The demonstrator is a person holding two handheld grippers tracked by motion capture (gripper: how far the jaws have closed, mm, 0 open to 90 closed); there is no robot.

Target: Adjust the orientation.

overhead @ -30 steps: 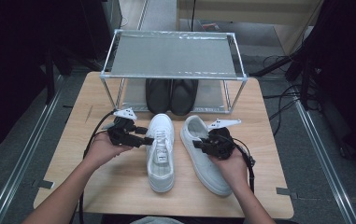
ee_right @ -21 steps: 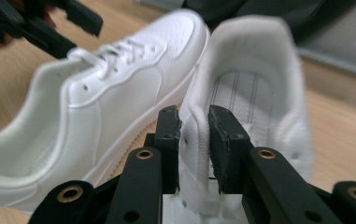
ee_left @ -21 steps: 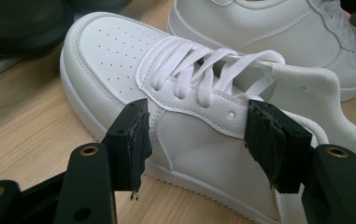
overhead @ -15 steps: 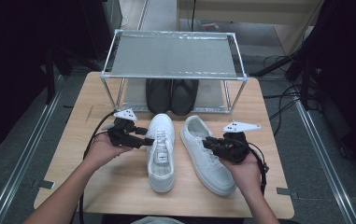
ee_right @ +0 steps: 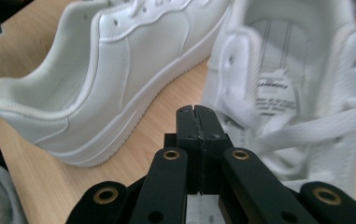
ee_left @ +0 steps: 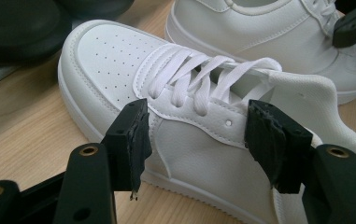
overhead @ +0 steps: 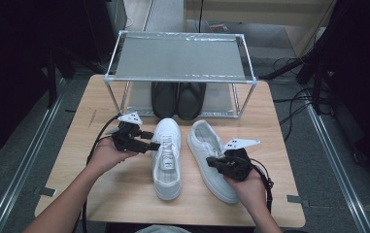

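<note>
Two white sneakers lie side by side on the wooden table (overhead: 119, 194), toes pointing away from me. My left gripper (overhead: 154, 144) is at the outer side of the left sneaker (overhead: 167, 160). In the left gripper view the left gripper (ee_left: 199, 140) stands open, its jaws apart in front of that sneaker's laced side (ee_left: 189, 126), the pads not pressing on it. My right gripper (overhead: 211, 163) hovers over the rear half of the right sneaker (overhead: 207, 145). Its jaws have just been closing. In the right gripper view the right gripper (ee_right: 196, 114) is shut tight, nothing visible between the tips. A loose lace (ee_right: 316, 128) runs under it.
A metal-framed rack (overhead: 180, 77) with a grey shelf stands at the table's far side. A pair of black shoes (overhead: 177, 99) sits under it, just beyond the white toes. Bare wood lies to the left and right of the sneakers.
My right hand has shifted right and back toward me along the right sneaker. The left hand and both sneakers have stayed where they were.
</note>
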